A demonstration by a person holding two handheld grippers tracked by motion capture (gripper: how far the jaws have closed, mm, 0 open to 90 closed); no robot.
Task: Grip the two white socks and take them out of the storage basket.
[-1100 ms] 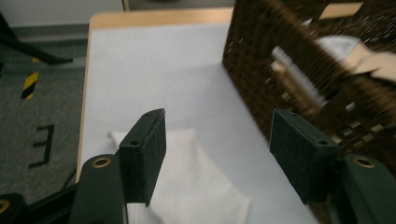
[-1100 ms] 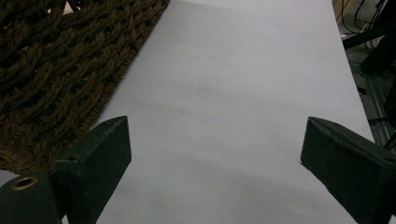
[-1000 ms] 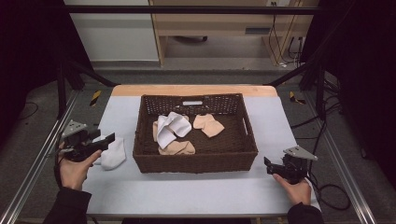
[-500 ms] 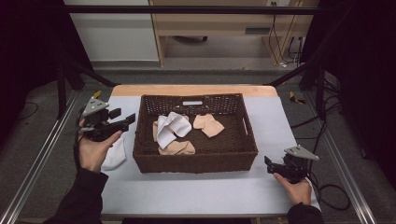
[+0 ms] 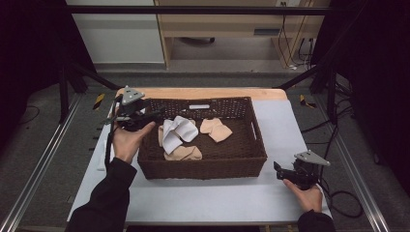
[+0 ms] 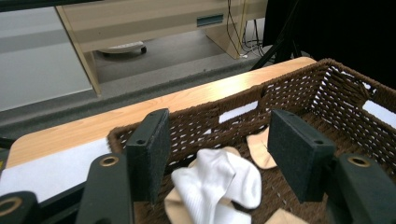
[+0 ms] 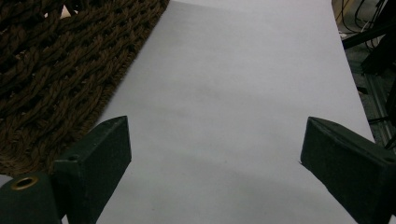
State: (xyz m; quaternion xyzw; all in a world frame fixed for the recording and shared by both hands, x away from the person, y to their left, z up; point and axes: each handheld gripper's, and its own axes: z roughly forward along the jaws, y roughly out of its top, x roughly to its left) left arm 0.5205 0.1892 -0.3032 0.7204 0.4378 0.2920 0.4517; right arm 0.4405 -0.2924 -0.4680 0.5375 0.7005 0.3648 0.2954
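Moved up from table edge to basket (image 5: 203,166) left rim: left gripper (image 5: 153,116), jaws apart, empty, above white sock (image 6: 219,179). Right gripper (image 5: 278,170) parked, jaws apart, empty.

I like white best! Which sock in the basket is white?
The crumpled sock at the basket's left side, lying over a tan one; the others are tan.

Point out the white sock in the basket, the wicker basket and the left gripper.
white sock (image 5: 176,131), high view, middle of the bunched fabric.
wicker basket (image 5: 203,170), high view, near outer wall.
left gripper (image 6: 219,154), left gripper view, midway between its open jaws.
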